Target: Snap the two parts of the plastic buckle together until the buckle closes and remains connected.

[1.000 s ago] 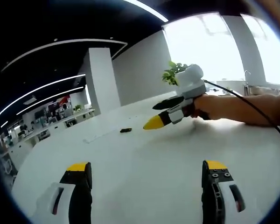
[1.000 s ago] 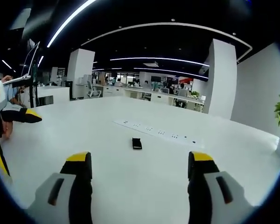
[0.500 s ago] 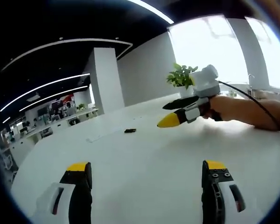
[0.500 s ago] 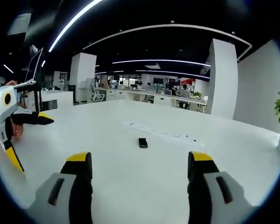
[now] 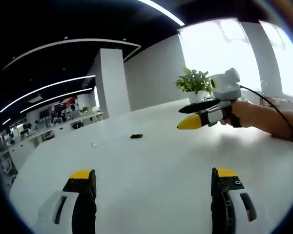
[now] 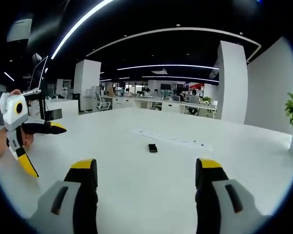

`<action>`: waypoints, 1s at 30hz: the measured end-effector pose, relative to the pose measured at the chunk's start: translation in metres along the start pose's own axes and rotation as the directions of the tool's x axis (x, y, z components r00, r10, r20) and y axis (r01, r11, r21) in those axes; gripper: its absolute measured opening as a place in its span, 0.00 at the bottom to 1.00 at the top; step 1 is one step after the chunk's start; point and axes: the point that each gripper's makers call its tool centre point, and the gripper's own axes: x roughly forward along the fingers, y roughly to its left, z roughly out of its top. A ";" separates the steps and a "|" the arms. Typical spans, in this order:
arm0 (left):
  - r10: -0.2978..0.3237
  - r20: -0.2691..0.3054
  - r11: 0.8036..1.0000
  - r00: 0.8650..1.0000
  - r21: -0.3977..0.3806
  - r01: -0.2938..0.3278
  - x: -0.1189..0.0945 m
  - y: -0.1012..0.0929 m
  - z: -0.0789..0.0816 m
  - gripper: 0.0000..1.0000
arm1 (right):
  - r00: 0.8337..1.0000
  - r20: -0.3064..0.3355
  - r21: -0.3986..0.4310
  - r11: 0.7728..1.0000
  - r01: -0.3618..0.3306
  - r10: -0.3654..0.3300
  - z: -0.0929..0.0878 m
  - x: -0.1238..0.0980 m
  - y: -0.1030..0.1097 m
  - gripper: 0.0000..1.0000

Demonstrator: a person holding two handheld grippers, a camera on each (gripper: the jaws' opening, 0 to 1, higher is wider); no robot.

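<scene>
While both grippers' fingers stay spread — empty — the buckle (image 6: 153, 147) lies farther off.

The counter (image 6: 151, 190) is plain white all over, glossy enough to catch pale reflections. On it sits the buckle (image 6: 153, 147), small and black. A long white strip (image 6: 171, 138) dotted with dark marks lies on the counter beyond it.

The right claw (image 6: 146, 170) has black fingers capped in yellow, with light grey bodies behind. The left claw (image 5: 154, 180) is the same black, yellow and grey-white.

The plant (image 5: 193, 80) has fresh green leaves. The pillar (image 6: 232, 80) and walls are white, under a black ceiling crossed by thin white light strips (image 6: 161, 66).
</scene>
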 end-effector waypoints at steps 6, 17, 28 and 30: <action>-0.004 0.000 1.000 1.000 0.000 0.004 0.000 0.000 0.001 1.00 | 1.000 -0.003 -0.014 1.000 -0.005 0.005 0.001 0.001 0.005 0.83; -0.013 -0.002 1.000 1.000 0.004 0.013 0.003 -0.001 0.000 1.00 | 1.000 0.008 -0.027 0.999 -0.018 0.018 0.003 -0.020 0.019 0.83; -0.020 -0.006 1.000 1.000 0.003 0.020 0.005 -0.002 -0.001 1.00 | 0.999 0.032 -0.031 0.999 -0.036 0.037 0.007 -0.043 0.029 0.82; -0.020 -0.005 1.000 1.000 0.001 0.020 0.004 -0.001 -0.001 1.00 | 0.999 0.037 -0.024 0.999 -0.036 0.037 0.008 -0.047 0.029 0.82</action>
